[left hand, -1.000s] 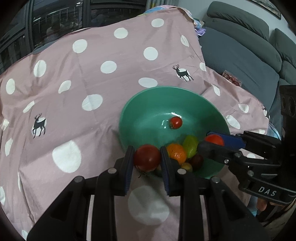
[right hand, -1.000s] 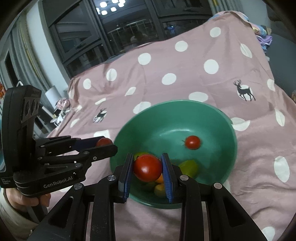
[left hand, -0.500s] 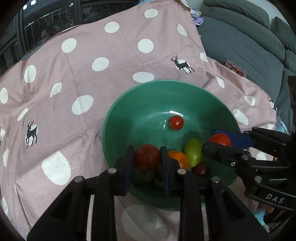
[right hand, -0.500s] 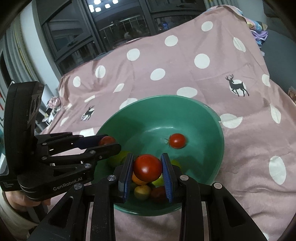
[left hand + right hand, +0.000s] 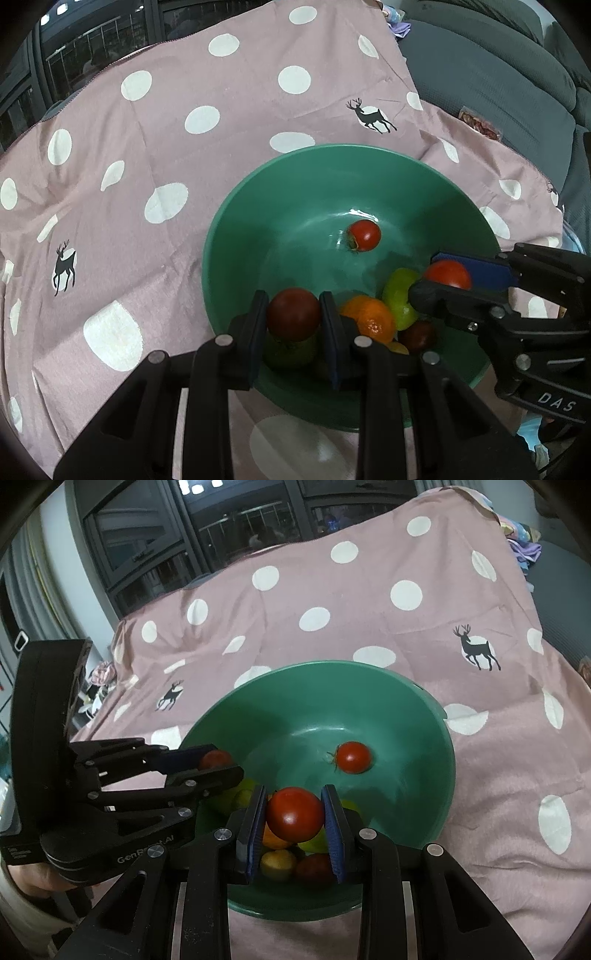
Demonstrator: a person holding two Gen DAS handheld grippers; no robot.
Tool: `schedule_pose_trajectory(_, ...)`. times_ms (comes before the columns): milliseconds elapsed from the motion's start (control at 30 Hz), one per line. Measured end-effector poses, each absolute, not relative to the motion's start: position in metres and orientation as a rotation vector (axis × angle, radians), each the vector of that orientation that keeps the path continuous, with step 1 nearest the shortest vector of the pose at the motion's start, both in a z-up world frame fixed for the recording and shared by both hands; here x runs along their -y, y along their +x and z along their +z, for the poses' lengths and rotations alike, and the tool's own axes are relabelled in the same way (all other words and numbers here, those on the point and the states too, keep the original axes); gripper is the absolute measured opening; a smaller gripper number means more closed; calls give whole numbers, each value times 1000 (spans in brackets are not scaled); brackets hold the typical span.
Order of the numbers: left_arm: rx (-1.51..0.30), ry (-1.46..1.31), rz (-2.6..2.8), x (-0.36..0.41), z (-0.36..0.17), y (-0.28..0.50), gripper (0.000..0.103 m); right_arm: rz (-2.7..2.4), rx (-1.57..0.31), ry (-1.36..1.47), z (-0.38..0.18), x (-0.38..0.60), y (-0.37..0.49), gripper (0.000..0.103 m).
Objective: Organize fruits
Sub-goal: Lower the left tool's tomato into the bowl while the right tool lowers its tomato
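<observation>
A green bowl (image 5: 221, 229) stands on a pink dotted cloth and holds a small red tomato (image 5: 364, 235), an orange (image 5: 369, 319), a green fruit (image 5: 399, 299) and a dark plum (image 5: 419, 336). My left gripper (image 5: 294, 300) is shut on a dark red tomato (image 5: 293, 315) just above the fruit at the bowl's near side. My right gripper (image 5: 294, 789) is shut on a bright red tomato (image 5: 294, 816) over the same bowl (image 5: 443, 738). From the right wrist, the left gripper (image 5: 223, 760) comes in over the left rim.
The pink cloth (image 5: 166, 129) with white dots and deer prints covers the table. A grey sofa (image 5: 498, 74) runs along the right. Dark windows (image 5: 221, 528) stand behind. A hand (image 5: 33, 882) holds the left gripper's handle.
The left gripper moved forward and down with its tomato, from the bowl's near rim to inside it. The right gripper has hardly moved.
</observation>
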State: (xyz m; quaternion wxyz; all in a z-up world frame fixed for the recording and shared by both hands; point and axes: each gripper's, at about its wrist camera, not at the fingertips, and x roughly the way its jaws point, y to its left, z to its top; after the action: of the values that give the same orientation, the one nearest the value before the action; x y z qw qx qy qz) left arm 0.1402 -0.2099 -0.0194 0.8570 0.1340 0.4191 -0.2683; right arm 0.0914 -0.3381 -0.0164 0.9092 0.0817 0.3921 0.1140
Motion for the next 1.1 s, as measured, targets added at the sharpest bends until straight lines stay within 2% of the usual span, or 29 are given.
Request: schedule_pose_trajectory(1100, -884, 379, -526, 218, -23, 138, 28, 213, -835, 137, -16, 335, 90, 32)
